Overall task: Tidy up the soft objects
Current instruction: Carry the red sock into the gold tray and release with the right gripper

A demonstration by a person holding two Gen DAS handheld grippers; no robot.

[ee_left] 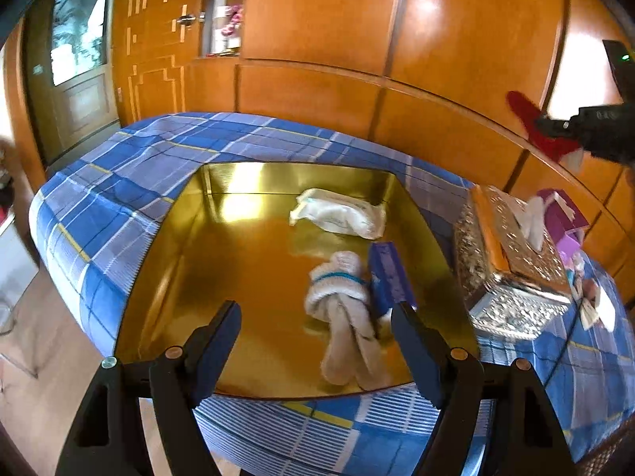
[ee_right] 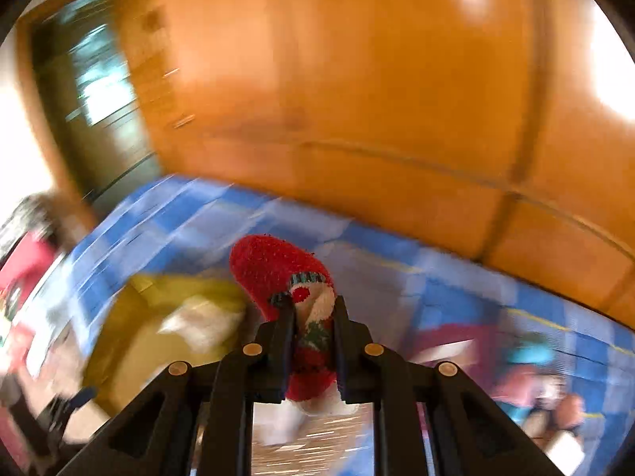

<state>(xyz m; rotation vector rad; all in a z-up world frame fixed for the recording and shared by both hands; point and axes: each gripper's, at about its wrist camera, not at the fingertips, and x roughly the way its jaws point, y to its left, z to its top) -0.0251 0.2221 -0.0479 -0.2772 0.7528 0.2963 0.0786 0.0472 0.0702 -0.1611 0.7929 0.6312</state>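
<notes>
Socks are being gathered into the gold tray (ee_left: 166,261), and the right gripper (ee_right: 314,317) is carrying the next one: its fingers are pinching a fuzzy red Christmas sock (ee_right: 278,269) around the middle, closed down to the thickness of the fabric. The sock's long axis is running straight out along the fingers, red toe pointing ahead and up, white cuff hanging back under the gripper. Heavy blur is smearing the right wrist view, so finer detail is not readable there.

From this gripper the tray is lying ahead, below and to the left, resting on the blue plaid bedspread (ee_left: 131,150); that is the bearing the coming drop appears to depend on.

The left gripper (ee_left: 317,341) is hovering low over the near edge of the tray, fingers spread wide and holding nothing. Just ahead of it, slightly right, a white sock bundle (ee_left: 341,309) is lying lengthwise toward it, beside a purple packet (ee_left: 387,277), with a white tissue pack (ee_left: 337,214) farther ahead. An ornate silver tissue box (ee_left: 512,265) is sitting off to its right, outside the tray.
</notes>
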